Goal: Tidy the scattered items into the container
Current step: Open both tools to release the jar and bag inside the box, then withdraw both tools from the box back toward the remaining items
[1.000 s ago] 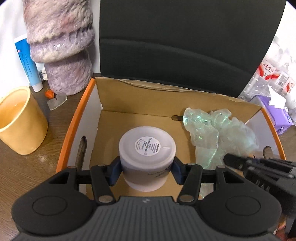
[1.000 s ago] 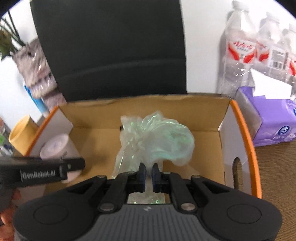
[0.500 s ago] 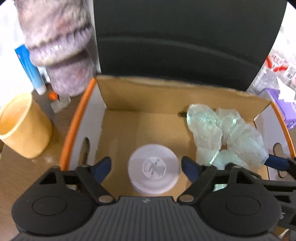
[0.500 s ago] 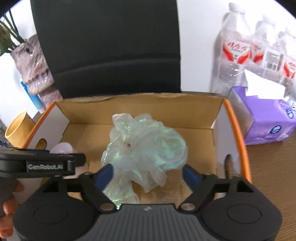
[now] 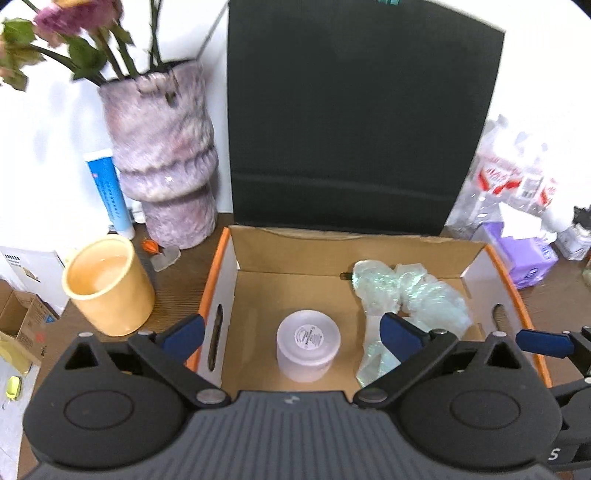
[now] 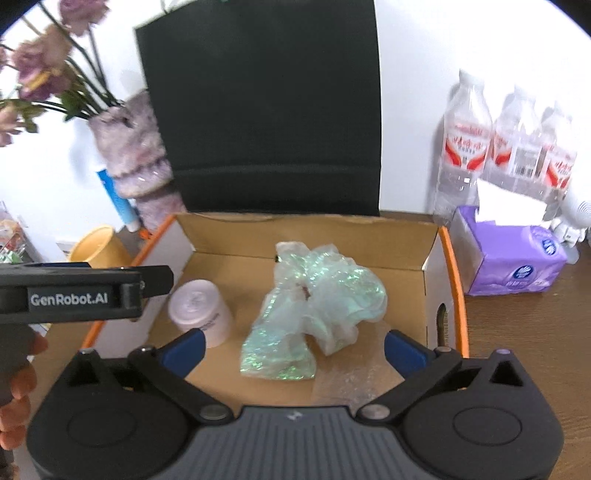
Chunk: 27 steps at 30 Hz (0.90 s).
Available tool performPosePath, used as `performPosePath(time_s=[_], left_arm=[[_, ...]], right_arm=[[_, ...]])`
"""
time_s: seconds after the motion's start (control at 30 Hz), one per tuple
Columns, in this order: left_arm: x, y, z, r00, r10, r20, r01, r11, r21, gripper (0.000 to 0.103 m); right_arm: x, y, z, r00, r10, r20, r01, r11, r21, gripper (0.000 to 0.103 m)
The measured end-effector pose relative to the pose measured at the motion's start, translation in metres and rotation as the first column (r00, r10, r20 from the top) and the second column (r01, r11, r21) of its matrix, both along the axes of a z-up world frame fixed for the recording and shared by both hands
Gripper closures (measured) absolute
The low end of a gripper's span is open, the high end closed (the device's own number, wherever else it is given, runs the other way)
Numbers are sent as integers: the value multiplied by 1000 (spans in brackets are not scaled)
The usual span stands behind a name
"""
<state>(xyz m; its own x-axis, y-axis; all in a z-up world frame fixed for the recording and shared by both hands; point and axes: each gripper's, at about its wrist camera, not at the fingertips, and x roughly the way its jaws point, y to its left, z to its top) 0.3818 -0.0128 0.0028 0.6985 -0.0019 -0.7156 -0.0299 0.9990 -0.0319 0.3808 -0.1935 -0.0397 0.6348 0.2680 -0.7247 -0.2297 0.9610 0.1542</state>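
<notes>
Left tongs (image 5: 291,328): I see them just opened wide, empty, above white cylindrical jar (image 5: 308,349);
Right tongs (image 6: 293,345): just opened, empty, above iridescent crumpled plastic film (image 6: 314,306);
Orange-edged cardboard box (image 5: 332,245): holds both

The flowers (image 5: 55,33) are blurred and cut off by the edge.

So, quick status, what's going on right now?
Both grippers, left and right, just opened, empty. White jar and iridescent wrap sit in cardboard box. Nothing blocking.

- Box (image 5: 255,247): matt brown cardboard, white outside.
- Jar (image 5: 308,349) in the box: frosted plastic, smooth.
- Film (image 6: 317,302) beside the jar: crinkled, iridescent, glossy.
- Table (image 6: 517,332) under the box: wood grain.
</notes>
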Motion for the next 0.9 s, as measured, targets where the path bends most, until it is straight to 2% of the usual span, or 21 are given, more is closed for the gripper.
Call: performPosePath(time_s=[0.23,0.47,0.67,0.8,0.9], left_arm=[[-44,7,35,998,13,57,-12,1000,-17,0],[-93,15,58,996,17,93,-13,999,-42,0],[-141,21,68,992,22,120,-13,997,-72,0],[-170,24,71,985,82,150,-78,996,-31,0],[-188,30,75,982,80,170,-74,997,-38,0]], right_arm=[[-44,-3,34,999,-7,43,8,1000,-24,0],[-95,-6,57,997,-9,76,12,999,-40,0],[-138,-7,70,995,-11,102,16,998,-54,0],[-166,-9,78,992,-19,126,28,997,-66,0],[-184,-11,85,989,-26,147,37,997,-74,0]])
